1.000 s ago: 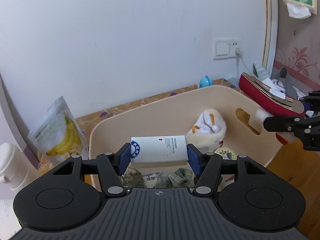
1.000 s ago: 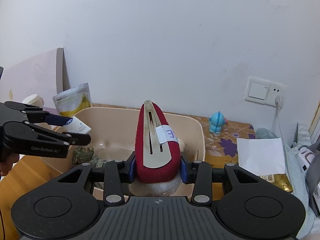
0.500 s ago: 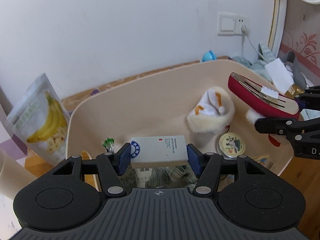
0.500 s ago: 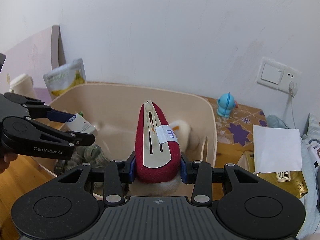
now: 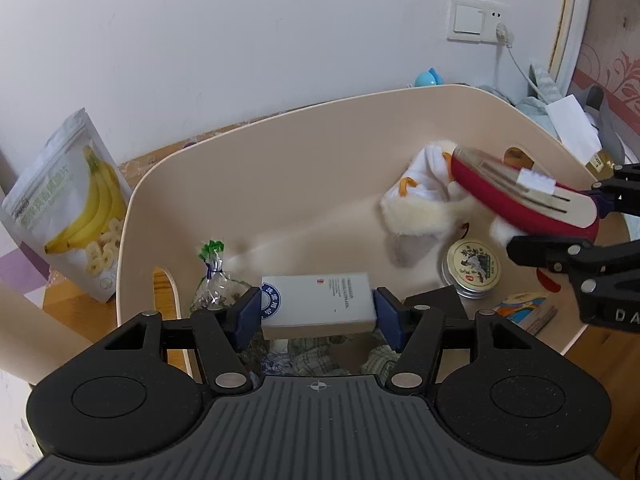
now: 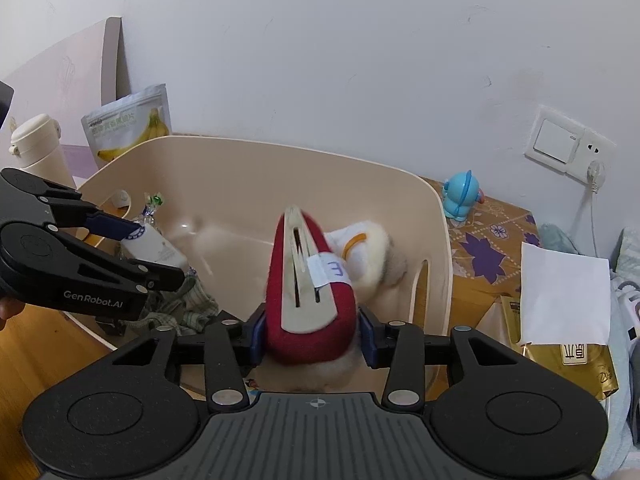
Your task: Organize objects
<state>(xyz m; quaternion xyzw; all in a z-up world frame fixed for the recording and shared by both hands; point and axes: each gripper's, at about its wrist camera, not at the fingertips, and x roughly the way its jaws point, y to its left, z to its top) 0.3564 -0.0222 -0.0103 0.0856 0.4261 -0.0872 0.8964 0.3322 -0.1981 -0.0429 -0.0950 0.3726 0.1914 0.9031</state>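
Placement into the beige bin [image 5: 280,152], largest item first.

Red fuzzy hair clip [image 6: 312,292]: clamped between the pads of the right gripper [image 6: 312,338], jaws closed to the clip's width, held above the bin's right half over the white plush toy [image 5: 416,200]. Lower clear of the plush toy and of the round tin [image 5: 472,268] before opening; release low, since a soft, curved item is likely to roll. Keep well apart from the left gripper [image 5: 318,316] to avoid a collision over the bin.

White box [image 5: 318,306]: pinched endwise by the left gripper, jaws spread about the box's length, held over the near left part of the bin above the checked cloth [image 5: 316,360]. Set down flat beside the tied cellophane packet [image 5: 212,280]; open only once supported from below.

Outside the bin, not in play: banana chip pouch [image 5: 68,208], blue figurine [image 6: 460,196].

Hidden or unclear:
- Bin floor directly beneath both grippers, masked by gripper bodies.
- White fluff beneath the clip: part of the clip or a separate item, not determinable.
- Clip blurred in the left view; label text illegible.
- Dark object [image 5: 436,300] right of the box and colourful flat item [image 5: 524,312] partly covered, identity unclear.
- Height of either item above the bin floor not readable.
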